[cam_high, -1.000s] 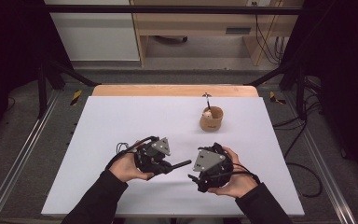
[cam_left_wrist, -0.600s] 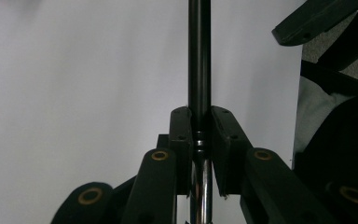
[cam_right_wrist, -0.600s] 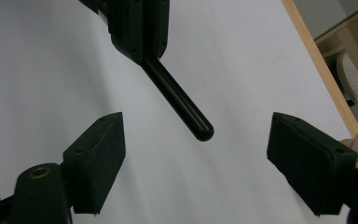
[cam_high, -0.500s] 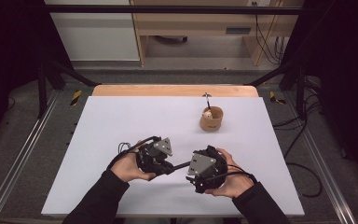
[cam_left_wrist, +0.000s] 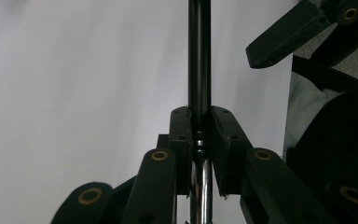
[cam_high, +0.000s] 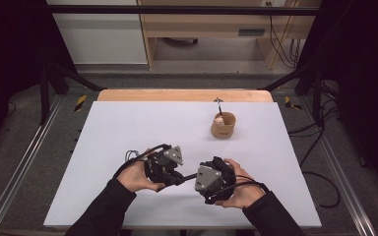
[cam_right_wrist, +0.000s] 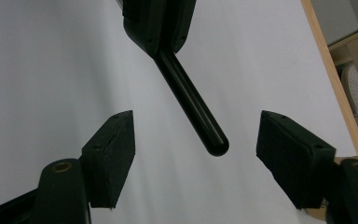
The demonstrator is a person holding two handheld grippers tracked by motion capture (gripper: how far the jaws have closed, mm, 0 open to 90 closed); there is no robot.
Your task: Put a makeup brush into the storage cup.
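White tabletop (cam_high: 128,128) carried a round wooden cup (cam_high: 223,125) at its far right, well apart from both hands. Left gripper (cam_left_wrist: 199,135) was clenched on a slim black rod with a metal section (cam_left_wrist: 199,56), held above the near tabletop. Right gripper (cam_right_wrist: 193,154) stood released, the rod's rounded end between its jaws, untouched.

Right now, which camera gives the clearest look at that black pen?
The right gripper view: the black pen juts out whole to its rounded tip. The left gripper view shows its barrel clamped between jaws; the high view shows a thin sliver.
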